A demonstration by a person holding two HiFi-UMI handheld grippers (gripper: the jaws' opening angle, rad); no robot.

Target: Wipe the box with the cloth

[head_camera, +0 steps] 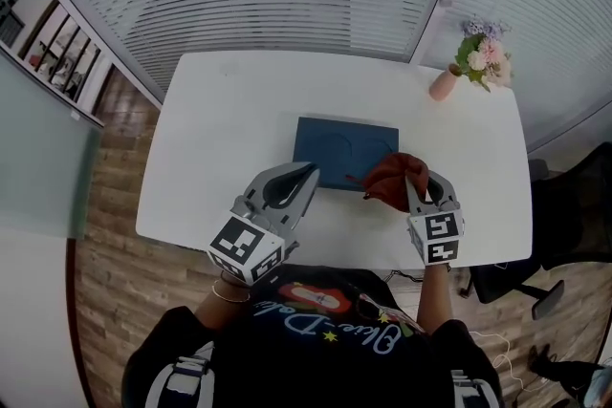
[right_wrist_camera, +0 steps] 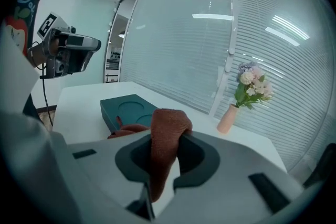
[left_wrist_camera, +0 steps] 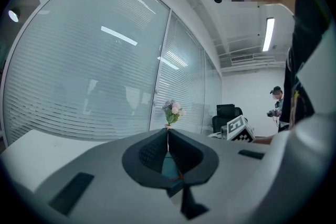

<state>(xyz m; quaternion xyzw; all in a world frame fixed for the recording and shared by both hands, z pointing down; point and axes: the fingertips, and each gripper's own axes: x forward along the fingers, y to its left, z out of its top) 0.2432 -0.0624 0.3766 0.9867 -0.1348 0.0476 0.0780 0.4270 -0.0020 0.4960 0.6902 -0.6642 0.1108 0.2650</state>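
Right tongs [head_camera: 417, 182] pinch nubby rust cloth [head_camera: 392, 179] (left tongs [left_wrist_camera: 168, 131] pressed together) near flat box [head_camera: 344, 151].

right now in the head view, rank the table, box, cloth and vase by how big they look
1. table
2. box
3. cloth, bunched up, so it shows less than its full spread
4. vase, which sits farther from the camera, so its real size is less certain

Head view looks steeply down; both gripper views face the flowers [right_wrist_camera: 251, 84].
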